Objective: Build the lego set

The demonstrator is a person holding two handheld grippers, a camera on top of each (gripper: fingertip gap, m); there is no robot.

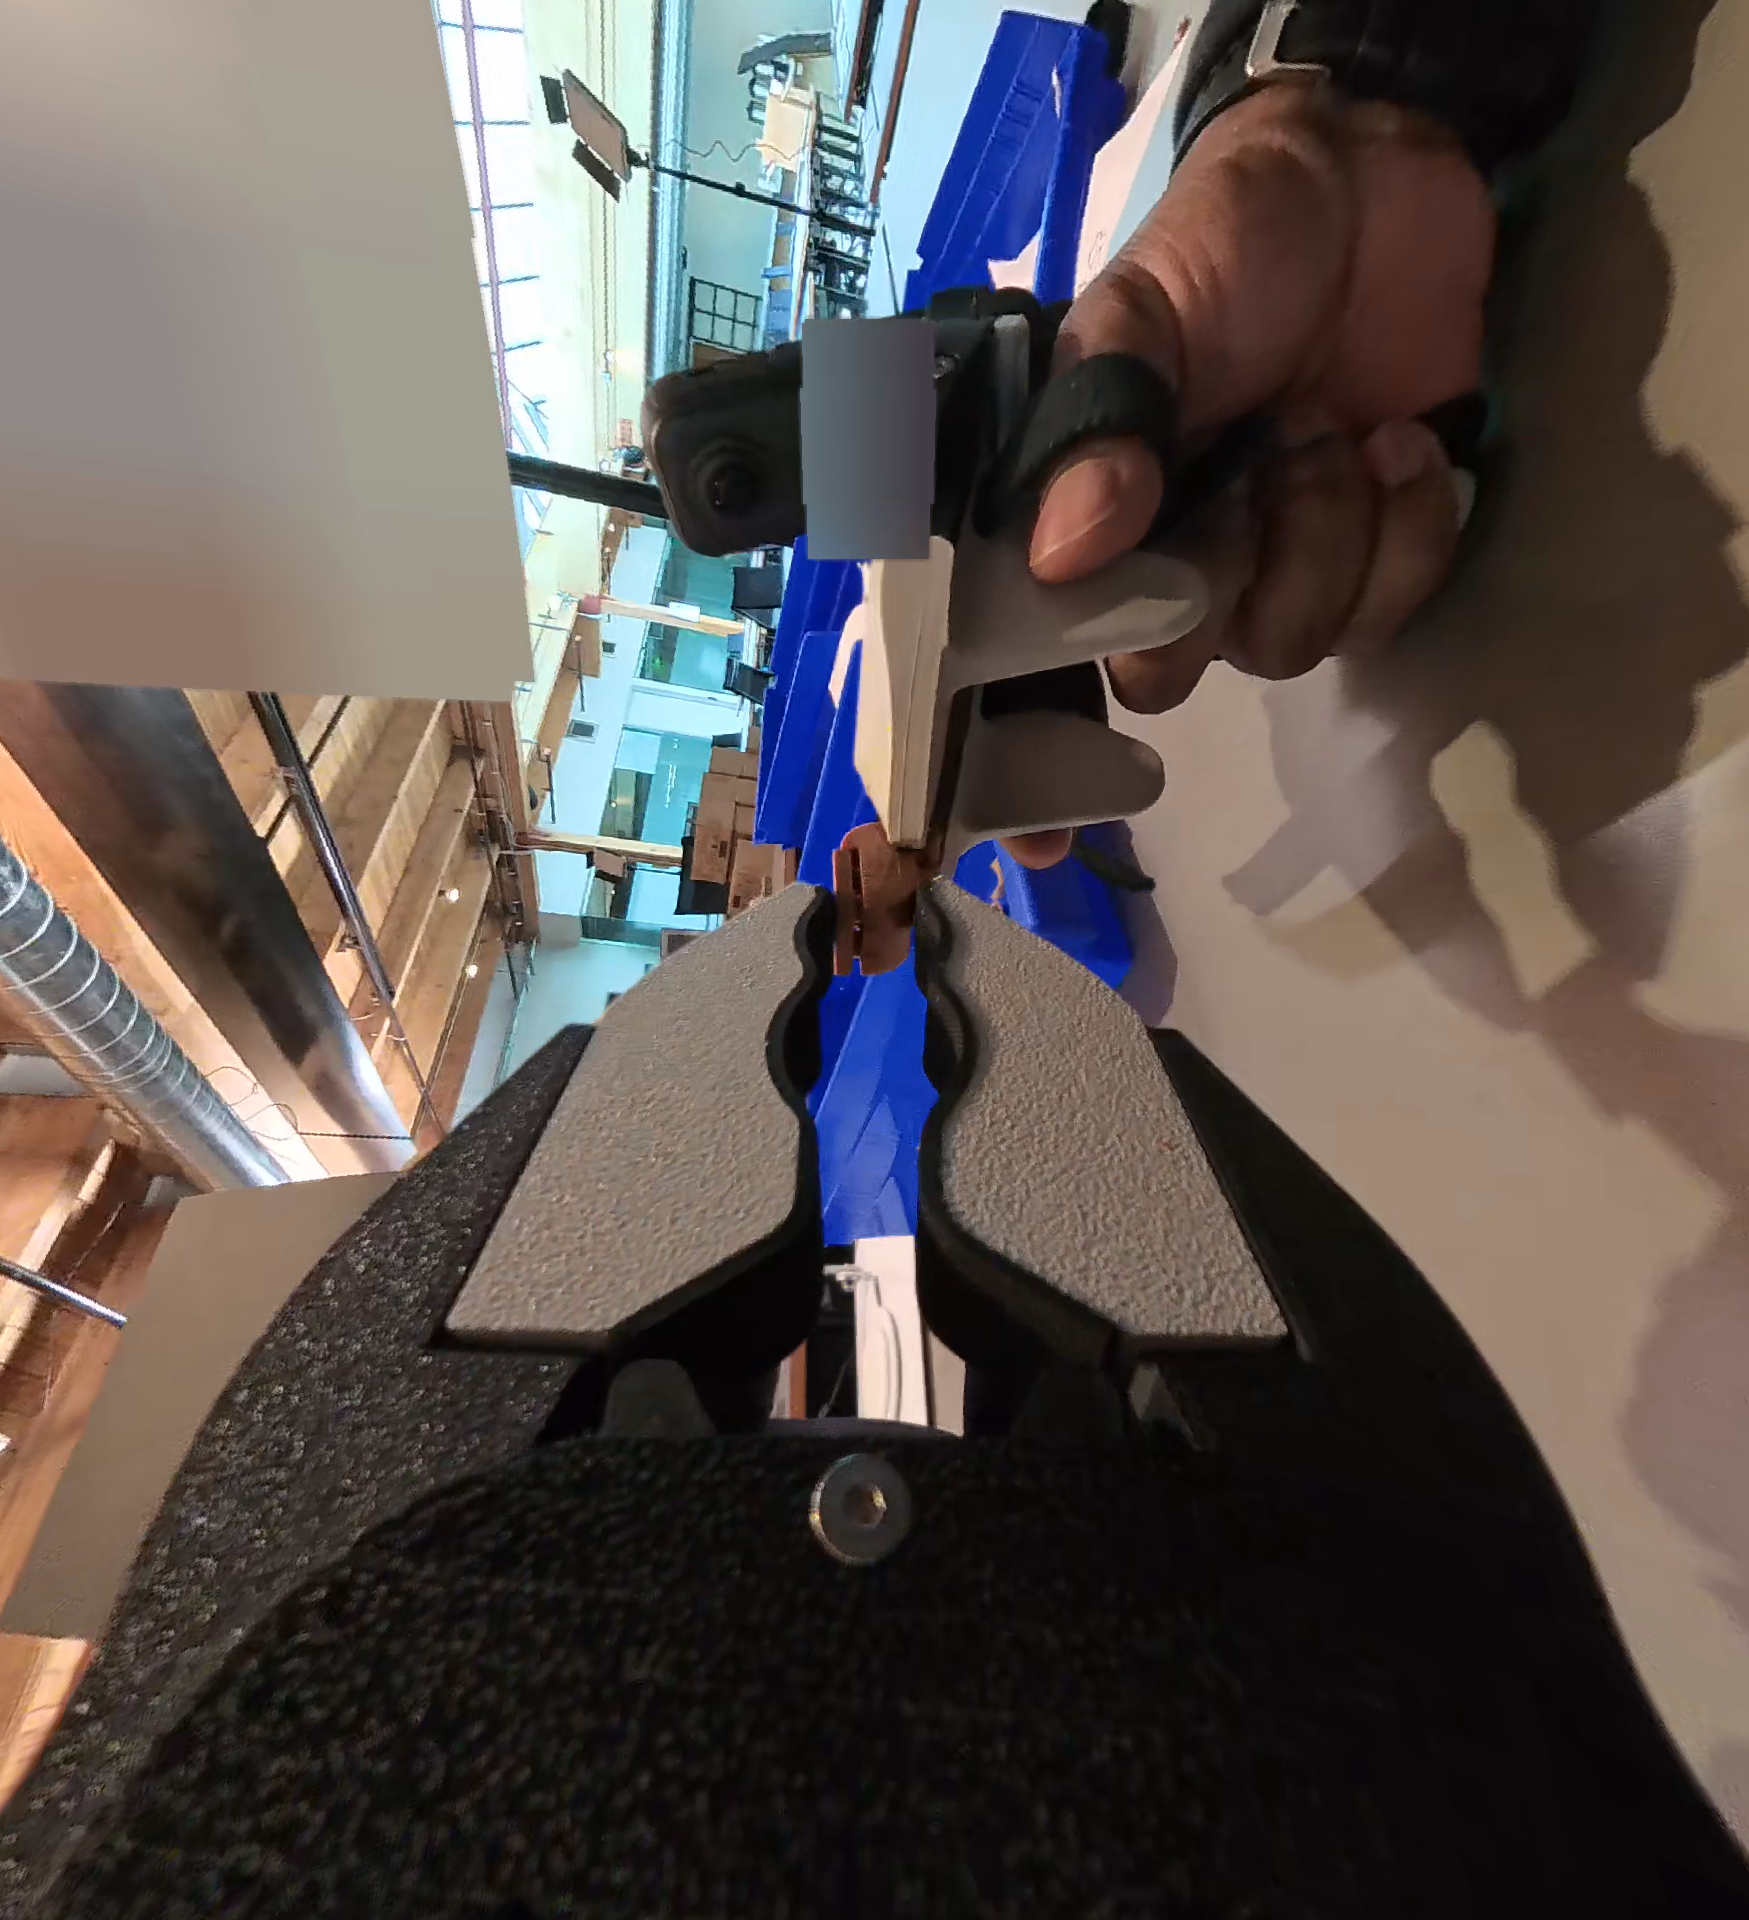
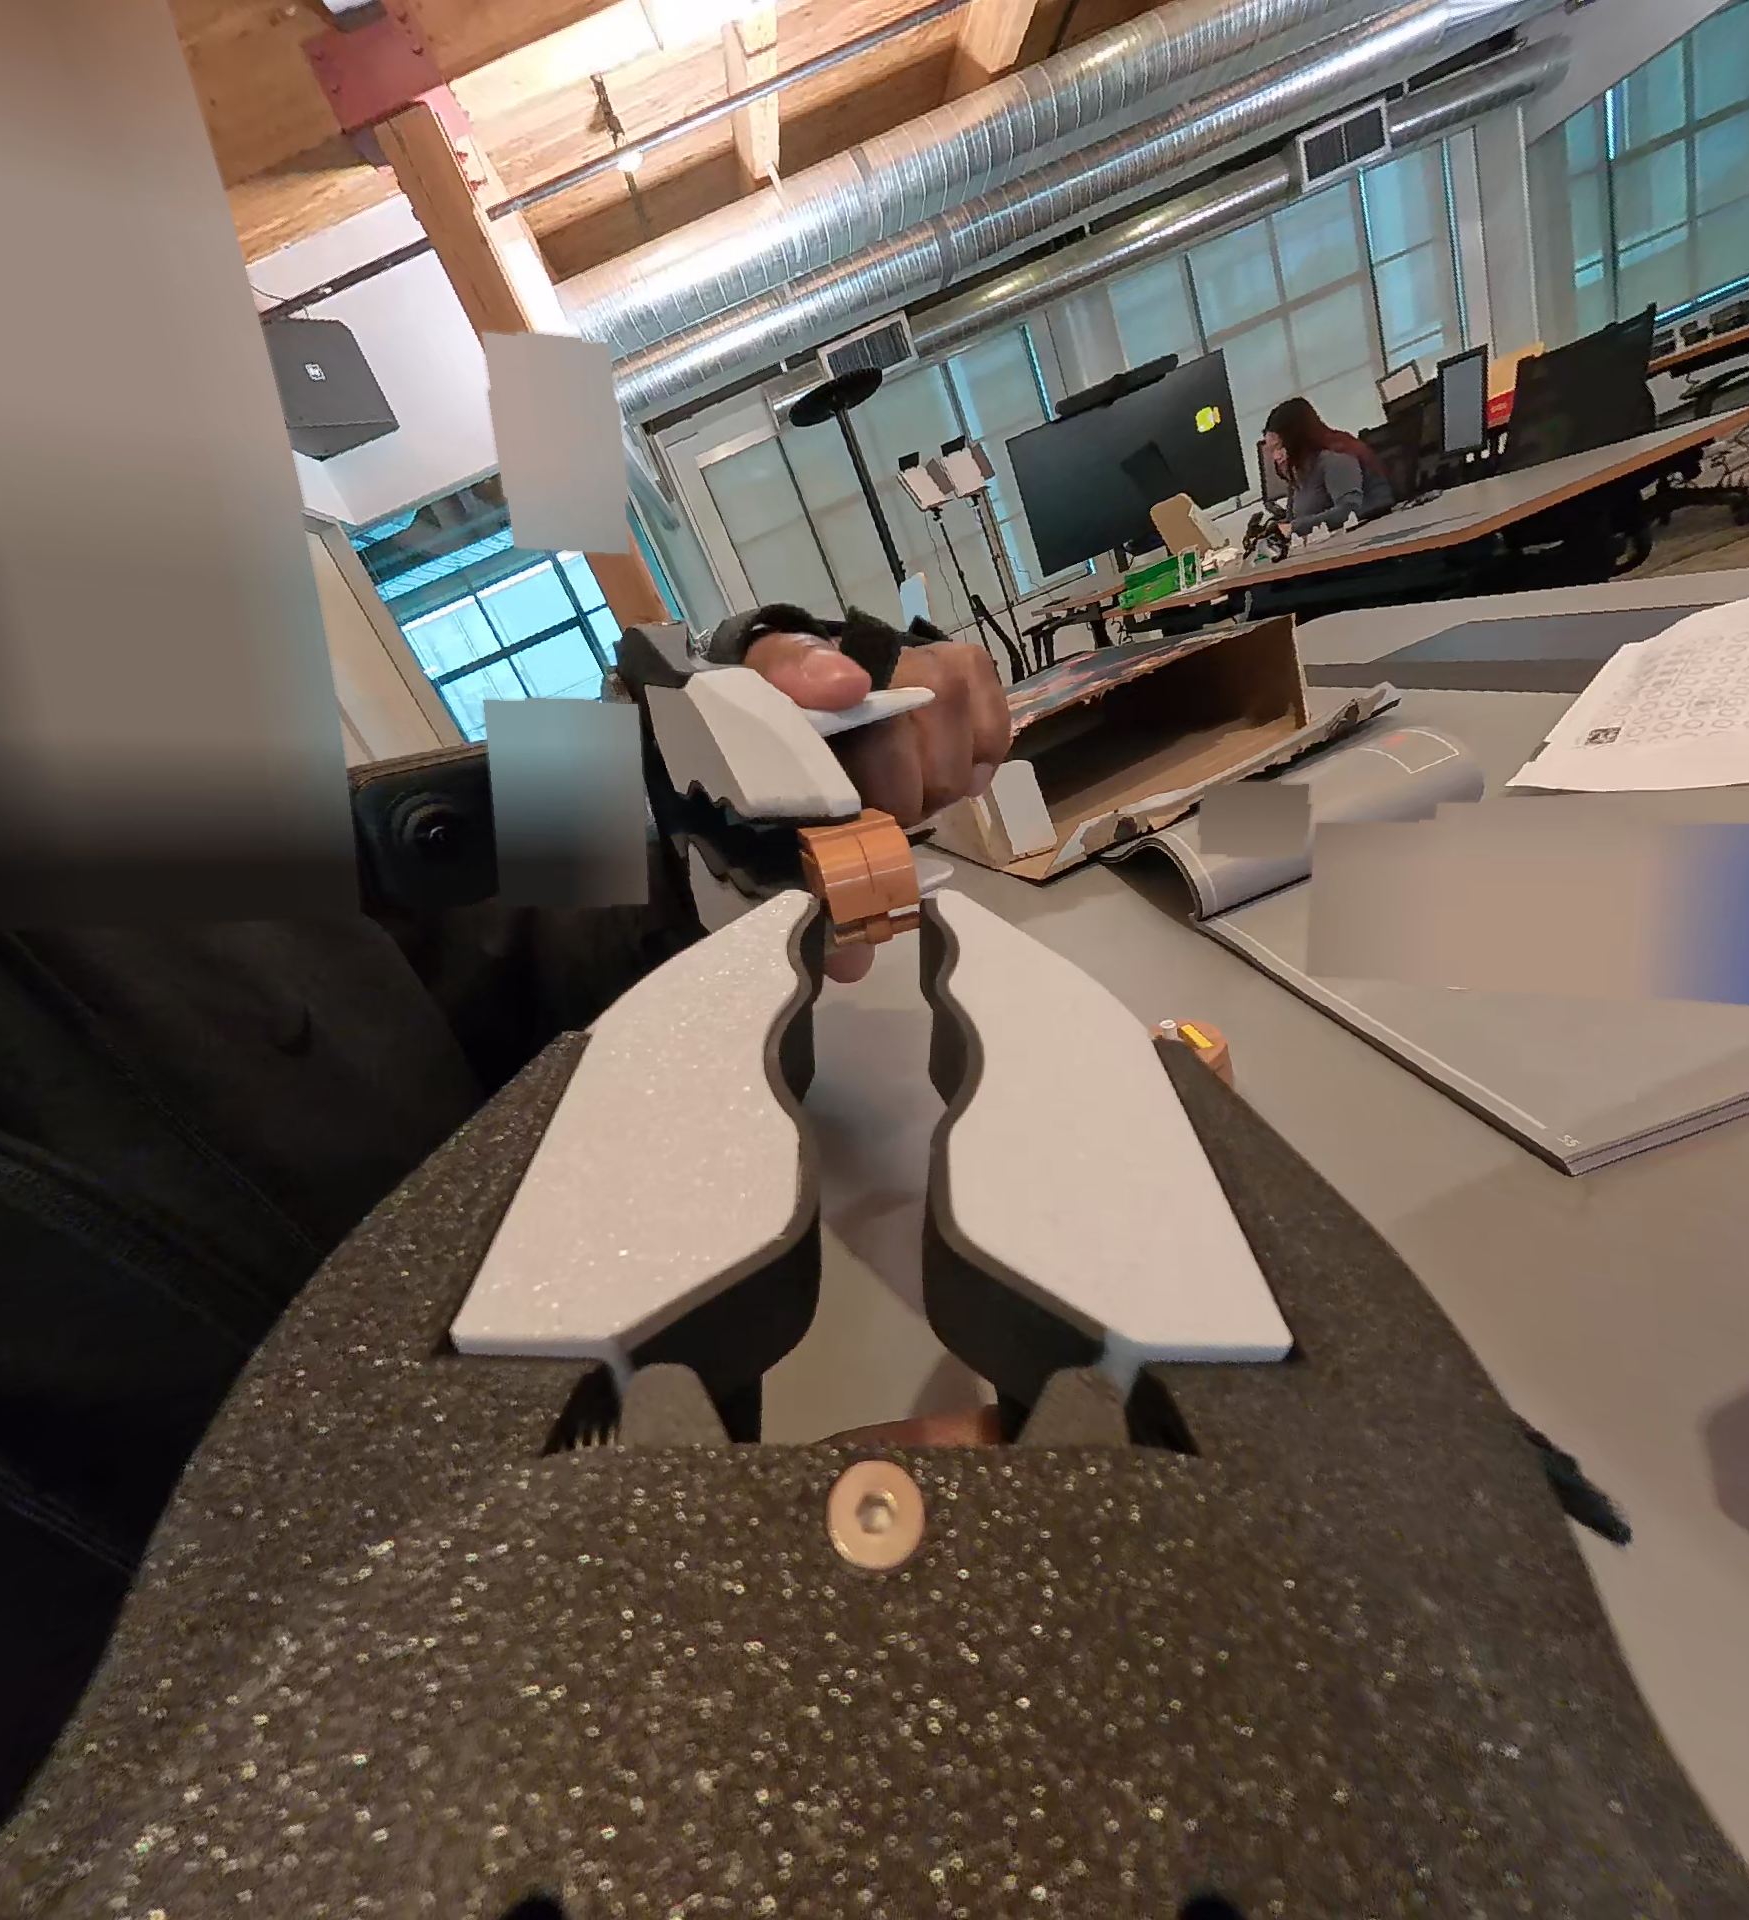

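- Brown plastic piece [image 1: 875, 909], left wrist view: small, ridged, clamped between the left gripper [image 1: 875, 914] fingertips; the right gripper [image 1: 917, 831] pinches its far end, over blue bins [image 1: 1015, 187].
- Right wrist view: same piece [image 2: 865, 878], rounded and seamed, clamped by the right gripper [image 2: 872, 920] above the grey table [image 2: 1109, 935]; left gripper [image 2: 839, 821] closed on its top.
- Judgement: keep both holds square, or the smooth plastic may twist out.

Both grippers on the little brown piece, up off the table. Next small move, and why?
Probably hold steady and press the halves together. The left gripper and right gripper both pinch the brown piece, which shows a seam down its middle, held above the grey table.
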